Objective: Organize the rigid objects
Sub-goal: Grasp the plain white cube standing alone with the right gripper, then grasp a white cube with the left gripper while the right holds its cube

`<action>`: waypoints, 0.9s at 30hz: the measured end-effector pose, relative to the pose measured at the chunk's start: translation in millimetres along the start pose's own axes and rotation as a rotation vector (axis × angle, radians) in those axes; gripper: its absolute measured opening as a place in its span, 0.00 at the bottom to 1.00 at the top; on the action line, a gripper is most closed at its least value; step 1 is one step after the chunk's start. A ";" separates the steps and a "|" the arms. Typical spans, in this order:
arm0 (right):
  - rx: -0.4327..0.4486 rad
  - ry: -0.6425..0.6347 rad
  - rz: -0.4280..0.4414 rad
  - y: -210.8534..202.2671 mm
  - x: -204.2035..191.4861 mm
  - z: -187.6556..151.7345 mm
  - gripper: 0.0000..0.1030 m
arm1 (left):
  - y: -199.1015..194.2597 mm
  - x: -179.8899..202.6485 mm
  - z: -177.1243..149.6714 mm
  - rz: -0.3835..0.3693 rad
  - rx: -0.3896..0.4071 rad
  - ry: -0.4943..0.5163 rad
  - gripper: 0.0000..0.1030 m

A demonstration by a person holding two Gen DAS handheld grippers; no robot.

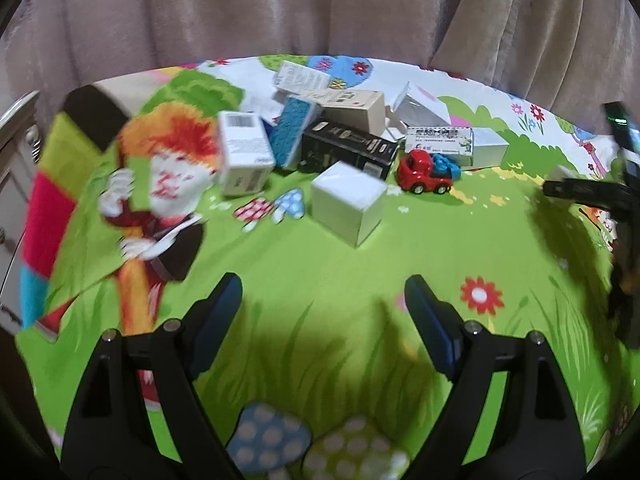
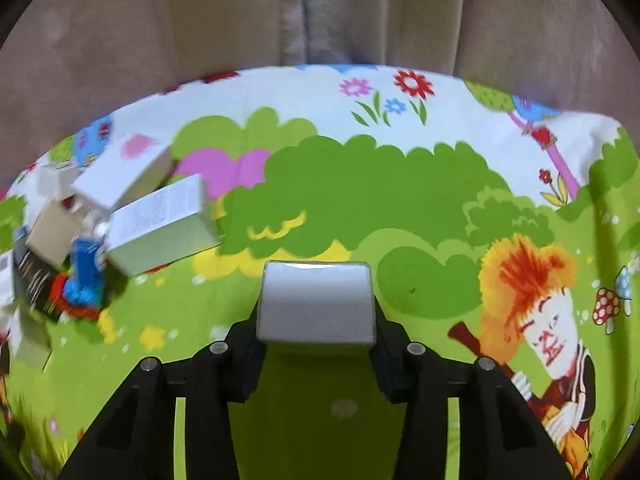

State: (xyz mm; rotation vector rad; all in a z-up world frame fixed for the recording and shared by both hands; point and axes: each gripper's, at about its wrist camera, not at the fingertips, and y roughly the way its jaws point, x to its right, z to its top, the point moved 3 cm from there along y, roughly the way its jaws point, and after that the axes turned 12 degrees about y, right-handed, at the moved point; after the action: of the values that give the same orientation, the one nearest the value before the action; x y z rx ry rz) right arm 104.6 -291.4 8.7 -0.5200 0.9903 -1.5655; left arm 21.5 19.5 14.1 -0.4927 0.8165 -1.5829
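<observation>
A heap of small boxes lies on the cartoon-print green cloth (image 1: pixel 360 264): a white cube box (image 1: pixel 346 204), a white barcode box (image 1: pixel 244 152), a blue box (image 1: pixel 294 132), a black box (image 1: pixel 348 152) and a beige box (image 1: pixel 356 110). Beside them stands a red toy truck (image 1: pixel 424 172). My left gripper (image 1: pixel 323 284) hangs open above bare cloth, short of the heap, with nothing between its fingers. My right gripper (image 2: pixel 316 320) is shut on a small white box (image 2: pixel 316 304), held over the cloth (image 2: pixel 400 208) to the right of the heap. Two other white boxes (image 2: pixel 160 228) lie at its left.
A beige-pink curtain (image 1: pixel 320 8) hangs behind the table's far edge. A dark tool part (image 1: pixel 588 192) reaches in at the right edge of the left wrist view. Furniture with a metal knob (image 1: pixel 24 136) stands past the cloth's left edge.
</observation>
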 end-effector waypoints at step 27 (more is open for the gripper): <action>-0.006 -0.078 0.136 -103.1 -9.2 -113.7 0.45 | -0.7 26.4 -4.4 -0.048 -0.049 0.113 0.58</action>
State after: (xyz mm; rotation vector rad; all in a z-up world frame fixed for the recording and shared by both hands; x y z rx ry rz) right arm -41.1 -248.5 32.7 -0.5038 0.9517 -1.4121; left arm 13.0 -5.3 8.2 -0.4641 0.9365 -1.6494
